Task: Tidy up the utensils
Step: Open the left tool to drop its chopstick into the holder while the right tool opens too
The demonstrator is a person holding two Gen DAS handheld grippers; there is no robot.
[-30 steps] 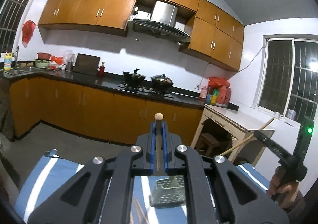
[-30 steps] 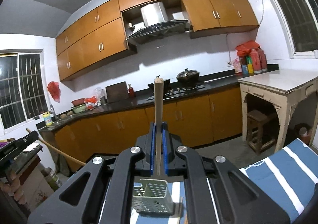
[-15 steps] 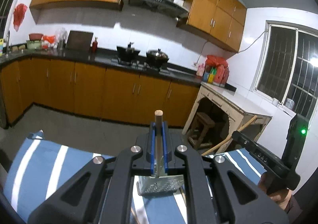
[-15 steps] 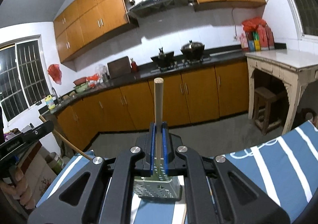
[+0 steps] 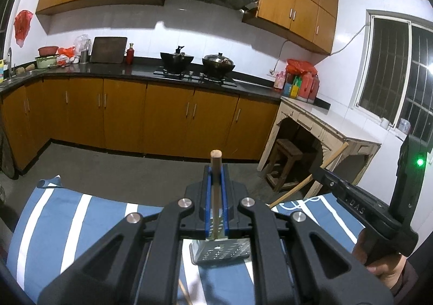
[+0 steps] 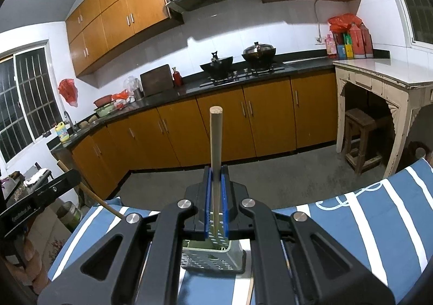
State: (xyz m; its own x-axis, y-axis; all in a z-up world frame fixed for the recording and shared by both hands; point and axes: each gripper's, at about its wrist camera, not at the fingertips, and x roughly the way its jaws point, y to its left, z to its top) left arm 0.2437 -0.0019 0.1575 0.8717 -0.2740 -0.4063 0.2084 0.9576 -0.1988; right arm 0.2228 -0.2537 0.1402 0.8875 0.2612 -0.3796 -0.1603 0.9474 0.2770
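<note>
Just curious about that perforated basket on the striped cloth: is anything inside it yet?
The basket interior is mostly hidden by the right gripper, shut on a wooden stick whose lower end reaches over the rim. Whether anything lies inside cannot be seen.

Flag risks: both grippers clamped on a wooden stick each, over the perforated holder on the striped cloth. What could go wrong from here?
1. The right gripper and left gripper converge on one small perforated holder; the wooden sticks could clash.
2. A stick tip may catch the rim and tip the holder on the soft striped cloth.
3. The fingers hide the lower tips.
</note>
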